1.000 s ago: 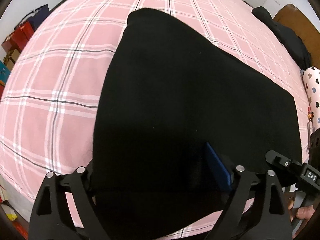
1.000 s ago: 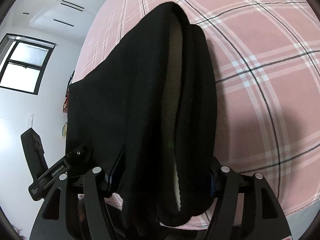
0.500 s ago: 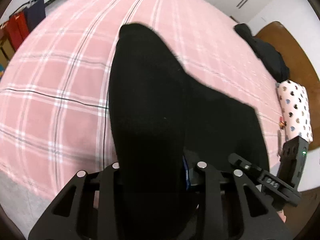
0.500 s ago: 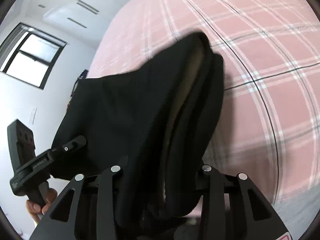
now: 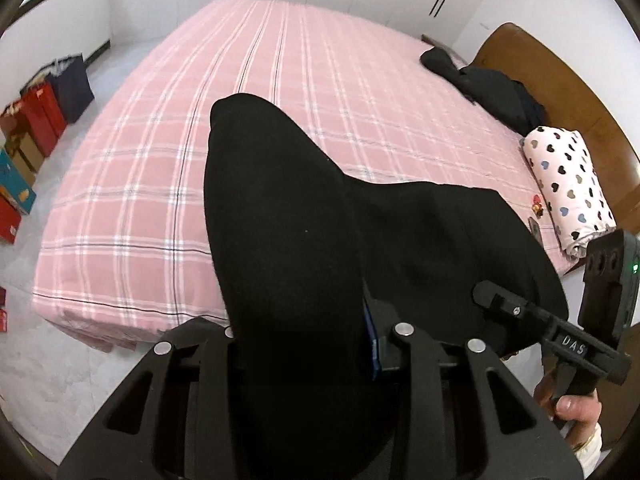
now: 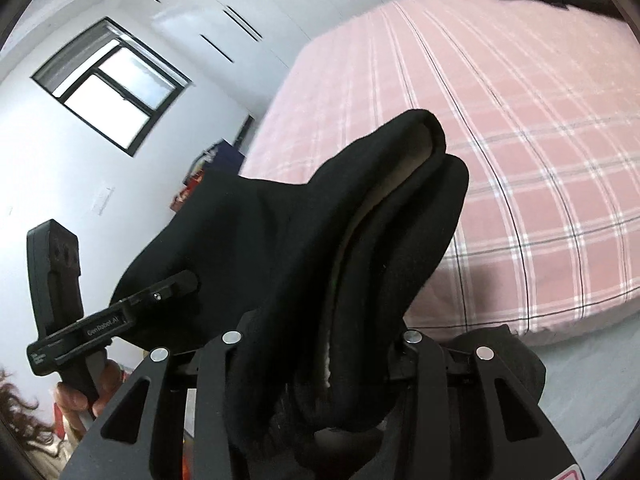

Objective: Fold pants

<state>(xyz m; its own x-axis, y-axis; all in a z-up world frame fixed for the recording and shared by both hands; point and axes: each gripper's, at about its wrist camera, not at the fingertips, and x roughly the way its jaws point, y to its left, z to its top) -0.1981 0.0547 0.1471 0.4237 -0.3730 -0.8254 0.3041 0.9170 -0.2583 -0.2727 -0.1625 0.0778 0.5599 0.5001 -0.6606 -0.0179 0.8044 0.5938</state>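
A: Left tool (image 5: 304, 344) is clamped on the black pants (image 5: 280, 220), fabric bunched thick between its fingers and rising ahead of it.

B: Right tool (image 6: 320, 344) the same, gripping a folded edge with pale lining showing. The cloth spans from one tool to the other.

A: Pink plaid bed (image 5: 160, 128) lies beyond and below both tools; a heart-print pillow (image 5: 568, 184) sits to the left tool's right.
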